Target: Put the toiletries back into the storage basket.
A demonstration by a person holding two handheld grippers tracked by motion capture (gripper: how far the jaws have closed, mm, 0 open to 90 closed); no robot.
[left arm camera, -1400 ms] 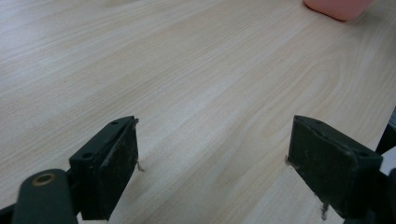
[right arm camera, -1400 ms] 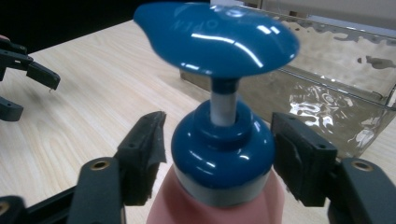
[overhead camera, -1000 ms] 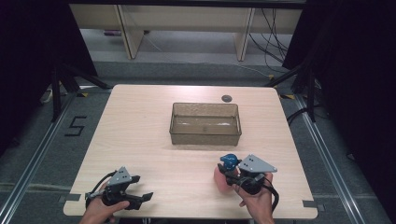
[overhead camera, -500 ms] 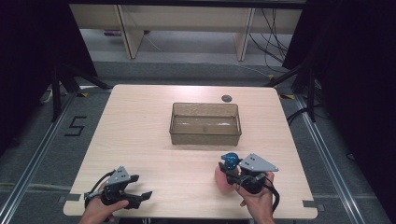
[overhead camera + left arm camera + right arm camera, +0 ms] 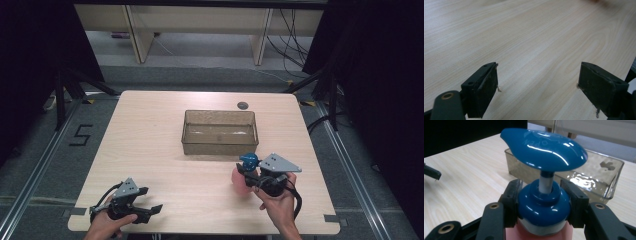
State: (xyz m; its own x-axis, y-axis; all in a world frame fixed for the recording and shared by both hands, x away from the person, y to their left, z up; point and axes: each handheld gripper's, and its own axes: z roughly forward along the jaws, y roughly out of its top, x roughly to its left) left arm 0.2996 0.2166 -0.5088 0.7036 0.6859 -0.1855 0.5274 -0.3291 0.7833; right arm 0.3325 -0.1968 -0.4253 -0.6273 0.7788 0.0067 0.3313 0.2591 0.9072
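Note:
A pink pump bottle (image 5: 241,182) with a blue pump head (image 5: 544,151) stands near the table's front right. My right gripper (image 5: 248,175) is shut on its blue collar (image 5: 543,203), one jaw on each side, held by a hand from the bottom edge. A clear smoky plastic bin (image 5: 220,132) sits in the middle of the table, just beyond the bottle; it also shows behind the pump head as the bin (image 5: 599,172). My left gripper (image 5: 145,202) rests at the front left corner, open, with bare tabletop between its jaws (image 5: 537,82).
A small dark round disc (image 5: 243,105) lies near the table's far edge, behind the bin. The light wooden table (image 5: 150,145) is bordered by dark floor and metal rails; a shelf unit stands beyond it.
The right gripper and the bottle have shifted slightly; the left gripper has stayed where it was.

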